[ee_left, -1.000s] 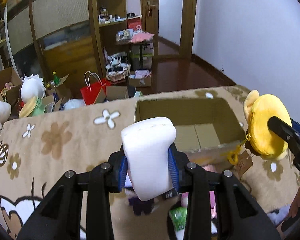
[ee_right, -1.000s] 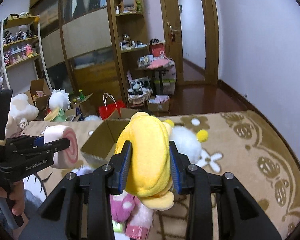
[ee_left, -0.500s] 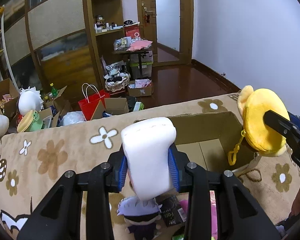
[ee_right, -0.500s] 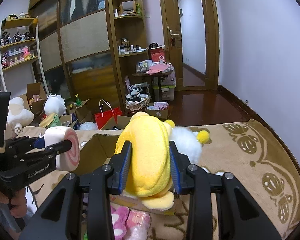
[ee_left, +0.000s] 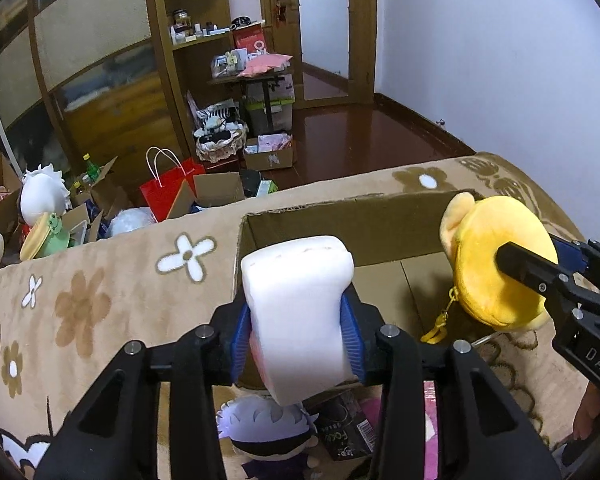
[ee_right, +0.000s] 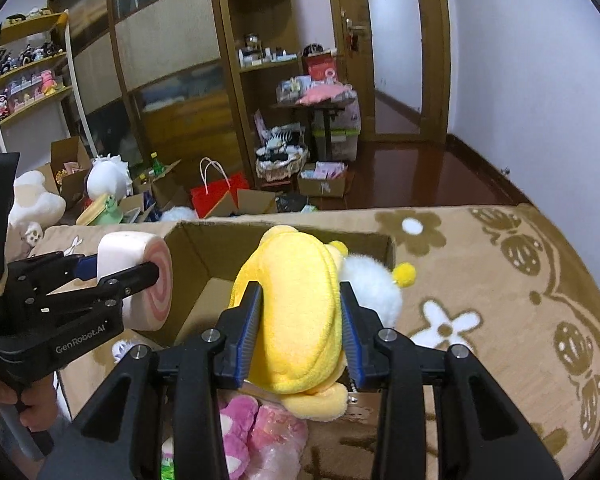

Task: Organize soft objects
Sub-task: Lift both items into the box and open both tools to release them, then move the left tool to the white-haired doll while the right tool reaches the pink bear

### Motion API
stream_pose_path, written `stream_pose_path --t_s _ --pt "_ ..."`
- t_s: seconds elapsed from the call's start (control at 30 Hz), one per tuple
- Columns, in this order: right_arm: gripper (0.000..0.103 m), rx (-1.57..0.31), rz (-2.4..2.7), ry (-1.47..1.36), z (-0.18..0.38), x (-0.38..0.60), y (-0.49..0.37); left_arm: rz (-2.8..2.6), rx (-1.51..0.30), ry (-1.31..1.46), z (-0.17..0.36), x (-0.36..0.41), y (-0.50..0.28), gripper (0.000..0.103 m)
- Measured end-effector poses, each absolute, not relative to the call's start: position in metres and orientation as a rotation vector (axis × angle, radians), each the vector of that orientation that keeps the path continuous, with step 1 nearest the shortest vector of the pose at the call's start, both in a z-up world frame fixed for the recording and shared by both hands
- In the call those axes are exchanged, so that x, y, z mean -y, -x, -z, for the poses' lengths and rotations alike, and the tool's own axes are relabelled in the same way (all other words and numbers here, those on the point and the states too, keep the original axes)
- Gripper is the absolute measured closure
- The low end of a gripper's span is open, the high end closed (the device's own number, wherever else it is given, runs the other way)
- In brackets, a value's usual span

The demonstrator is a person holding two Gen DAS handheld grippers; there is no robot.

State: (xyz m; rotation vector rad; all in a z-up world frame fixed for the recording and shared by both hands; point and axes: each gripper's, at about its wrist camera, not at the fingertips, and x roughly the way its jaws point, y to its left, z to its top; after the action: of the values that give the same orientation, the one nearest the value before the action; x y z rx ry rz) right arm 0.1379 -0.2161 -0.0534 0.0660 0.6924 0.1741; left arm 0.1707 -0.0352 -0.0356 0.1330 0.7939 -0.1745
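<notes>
Left gripper (ee_left: 296, 336): clamped on the white roll-cake plush (ee_left: 300, 316), blue pads pressing its two flat sides; its pink swirl end shows in the right wrist view. It hangs at the near-left corner of the cardboard box (ee_left: 340, 216), only partly over the opening.
Right gripper (ee_right: 300, 340): clamped on the yellow plush (ee_right: 296, 312), which bulges above and below the pads; it hangs at the box's near-right rim.
Cardboard box: open-topped, sitting on the flower-patterned blanket (ee_left: 100, 280) toward its far right edge; the bottom that shows looks bare.
Loose toys: a white-haired doll (ee_left: 268, 424) and pink plush toys (ee_right: 256, 428) lie on the blanket just in front of the box's near wall, under both grippers.
Risk, early release: letting go from here could land either toy on the near rim or outside among the loose toys, because neither is clearly past the wall.
Risk, keyring: the yellow clip (ee_left: 436, 328) dangling from the yellow plush could catch the cardboard edge and hold the toy up.
Risk, collision: the two grippers are close together over one box and could knock each other if both reach in together.
Risk, box shift: a gripper brushing the light wall could push the box along the soft blanket.
</notes>
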Motion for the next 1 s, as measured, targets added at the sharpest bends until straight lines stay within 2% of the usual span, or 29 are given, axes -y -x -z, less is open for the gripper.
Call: stream_pose_path --t_s 0.37,0.5,0.6,0.77,0.8,0.83,0.9,1.0 --pt "0.059 -0.709 -0.163 -0.084 0.06 0.22 -0.138 0.179 -0.776 -0.157 0.039 0.039 -0.166 0.047" --pt "0.058 -0.707 -0.162 -0.088 0.058 0.22 -0.138 0.16 -0.753 -0.146 0.035 0.04 -0.164 0.031" --pt "0.058 -0.704 -0.162 -0.093 0.057 0.222 -0.136 0.16 -0.755 -0.142 0.034 0.038 -0.164 0.028" --pt "0.057 -0.701 -0.161 -0.108 0.056 0.222 -0.131 0.164 -0.758 -0.136 0.032 0.036 -0.164 0.016" --pt "0.054 -0.7 -0.163 -0.112 0.055 0.222 -0.13 0.161 -0.762 -0.134 0.032 0.036 -0.164 0.014" --pt "0.044 -0.701 -0.164 -0.115 0.055 0.221 -0.129 0.16 -0.768 -0.129 0.032 0.035 -0.163 0.014" --pt "0.035 -0.692 -0.162 -0.122 0.053 0.221 -0.126 0.164 -0.778 -0.115 0.031 0.033 -0.162 0.014" --pt "0.031 -0.679 -0.163 -0.119 0.049 0.218 -0.121 0.16 -0.778 -0.106 0.027 0.029 -0.159 0.013"
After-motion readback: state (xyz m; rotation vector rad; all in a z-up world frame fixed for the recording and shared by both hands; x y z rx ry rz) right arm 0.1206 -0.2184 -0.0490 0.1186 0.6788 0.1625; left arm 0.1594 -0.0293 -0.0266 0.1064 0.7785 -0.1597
